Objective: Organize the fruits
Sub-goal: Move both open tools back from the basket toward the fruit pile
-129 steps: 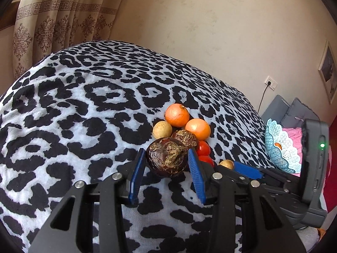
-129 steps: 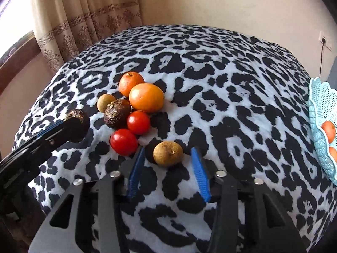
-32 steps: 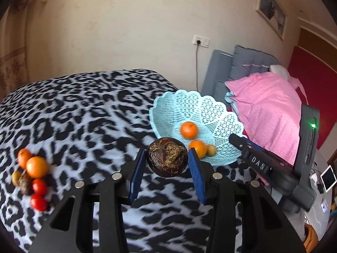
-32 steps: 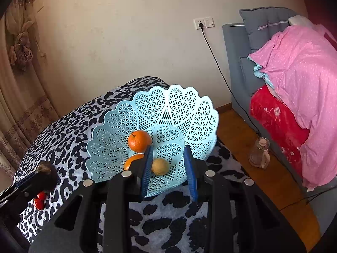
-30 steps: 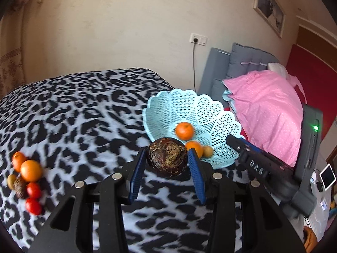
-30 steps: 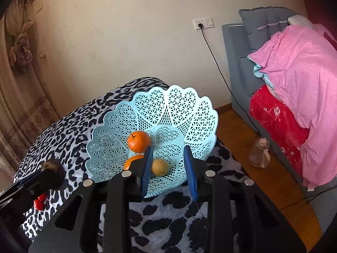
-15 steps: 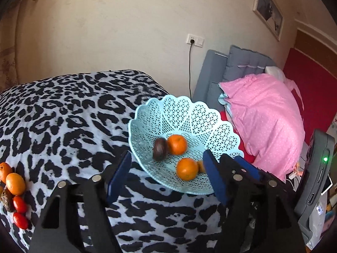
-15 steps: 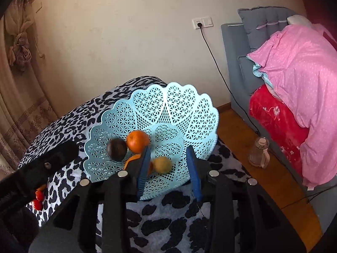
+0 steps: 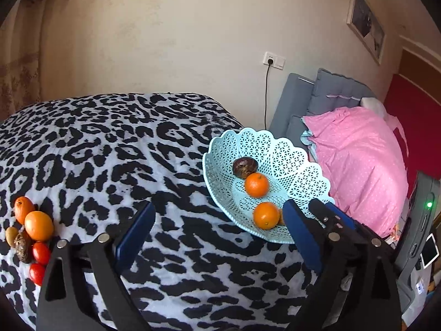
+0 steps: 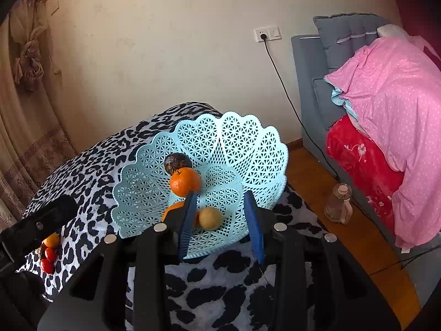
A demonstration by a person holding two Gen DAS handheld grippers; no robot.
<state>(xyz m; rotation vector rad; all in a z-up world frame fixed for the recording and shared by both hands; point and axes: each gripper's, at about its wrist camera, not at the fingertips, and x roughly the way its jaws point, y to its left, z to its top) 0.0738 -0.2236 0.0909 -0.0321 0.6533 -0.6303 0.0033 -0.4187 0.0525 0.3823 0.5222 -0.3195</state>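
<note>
Opening left gripper [image 9: 217, 230] jaws empty, dark fruit [image 9: 244, 167] seemingly resting in basket [image 9: 292, 160]

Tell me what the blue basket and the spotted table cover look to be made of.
Blue basket: likely molded plastic, matte pale blue, judging by its rigid scalloped rim and regular lattice holes. Spotted cover: apparently a soft, plush fabric, perhaps fleece; its black-and-white leopard print looks fuzzy and it drapes over the edges.
</note>
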